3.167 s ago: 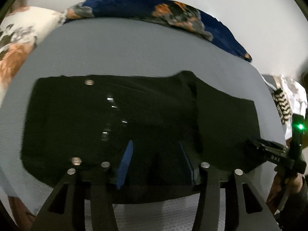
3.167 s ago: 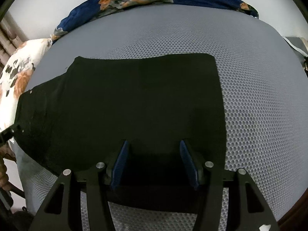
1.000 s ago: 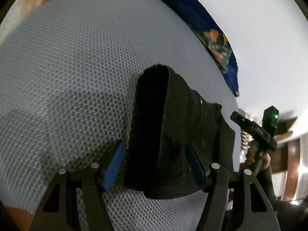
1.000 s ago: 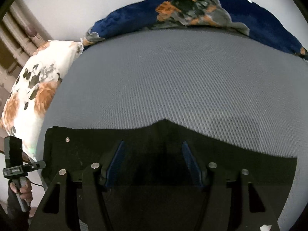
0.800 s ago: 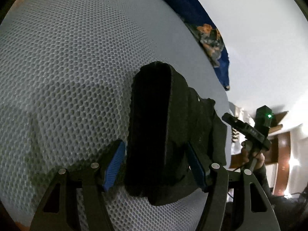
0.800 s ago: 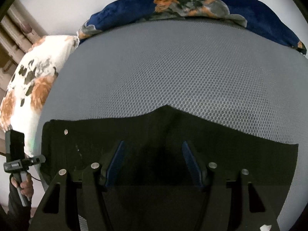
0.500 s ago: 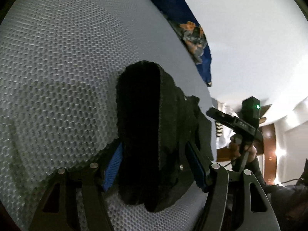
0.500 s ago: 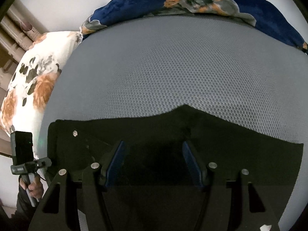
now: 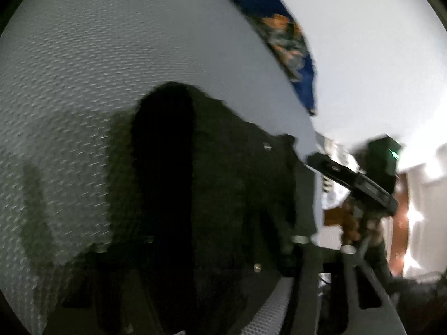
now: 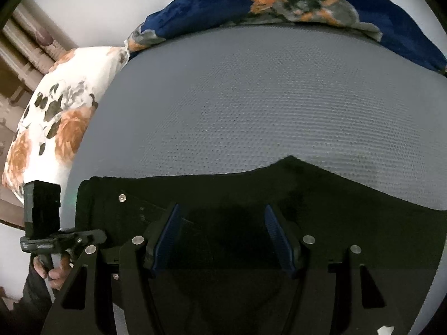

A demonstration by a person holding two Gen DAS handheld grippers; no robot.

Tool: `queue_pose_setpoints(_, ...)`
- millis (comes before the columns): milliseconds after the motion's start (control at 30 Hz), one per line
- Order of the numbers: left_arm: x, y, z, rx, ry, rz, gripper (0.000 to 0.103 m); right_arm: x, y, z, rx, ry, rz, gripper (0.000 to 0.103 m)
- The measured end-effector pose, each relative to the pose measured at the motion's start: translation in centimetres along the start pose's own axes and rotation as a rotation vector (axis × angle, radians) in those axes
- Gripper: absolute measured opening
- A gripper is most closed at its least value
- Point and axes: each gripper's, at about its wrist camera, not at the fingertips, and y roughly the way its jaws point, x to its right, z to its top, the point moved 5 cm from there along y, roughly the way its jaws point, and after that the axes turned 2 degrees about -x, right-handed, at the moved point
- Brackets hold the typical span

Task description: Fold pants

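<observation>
Folding stage: you appear to be midway, by my judgement, with one end of the black pants (image 10: 279,195) gathered up and the rest lying flat.
Pants, right wrist view: dark cloth fills the lower half from 8 to 4 o'clock on the grey mesh mattress (image 10: 265,97), its far edge rising to a small peak at 1 o'clock.
Pants, left wrist view: a thick, rounded bundle stands up from 6 toward 11 o'clock; the picture is blurred and dark.
Left gripper (image 10: 93,236): at 8 o'clock in the right wrist view, held by your hand (image 10: 54,272) at the pants' left edge. Its jaws are closing with the bundle between them; whether the pads already press on the cloth cannot be told.
Right gripper (image 10: 223,236): jaws apart, the blue pads (image 10: 279,237) over flat cloth, pinching nothing that shows.
Surroundings: floral pillow (image 10: 56,117) at 9 to 10 o'clock, blue floral blanket (image 10: 223,2) at 12 o'clock, both well apart from the pants.
Risk one: the closing jaws may catch only the outer layers of so thick a bundle, so the inner layers sag out and spoil the fold.
Risk two: with nothing pinned under your right gripper, pulling the bundle could drag the whole garment across the mesh rather than turn it over.
Risk three: the far edge already lies uneven, so the next fold may land crooked.
</observation>
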Motion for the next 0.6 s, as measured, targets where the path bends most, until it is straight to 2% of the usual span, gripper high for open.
queue_pose_setpoints(100,0.3,0.0,0.0,-0.001,-0.054,0.068,0.032,1.7,-1.2,-0.2,0.025,0.042,0.004,0.060)
queue_pose_setpoints(200,1.9,-0.3,-0.2,0.024,-0.039,0.125,0.027,3.7,-3.0,-0.4,0.066,0.079,-0.002,0.060)
queue_pose_setpoints(267,3.2,-0.9,-0.2,0.036,-0.060,0.083,0.024,4.9,-4.2,-0.7,0.091,0.100,-0.004,0.060)
queue_pose_setpoints(333,5.3,-1.7,-0.2,0.047,-0.097,-0.041,0.023,6.4,-5.4,-1.1,0.115,0.123,-0.006,0.060)
queue_pose_setpoints(433,9.9,-2.5,0.1,0.090,-0.075,-0.162,0.020,9.3,-6.7,-2.2,0.145,0.172,-0.006,0.060)
queue_pose_setpoints(533,14.8,-1.5,0.3,0.111,-0.022,-0.166,0.020,11.8,-7.5,-3.6,0.165,0.231,0.013,0.060)
queue_pose_setpoints(600,17.5,0.2,0.4,0.096,0.007,-0.152,0.019,13.5,-8.2,-4.4,0.181,0.259,0.019,0.060)
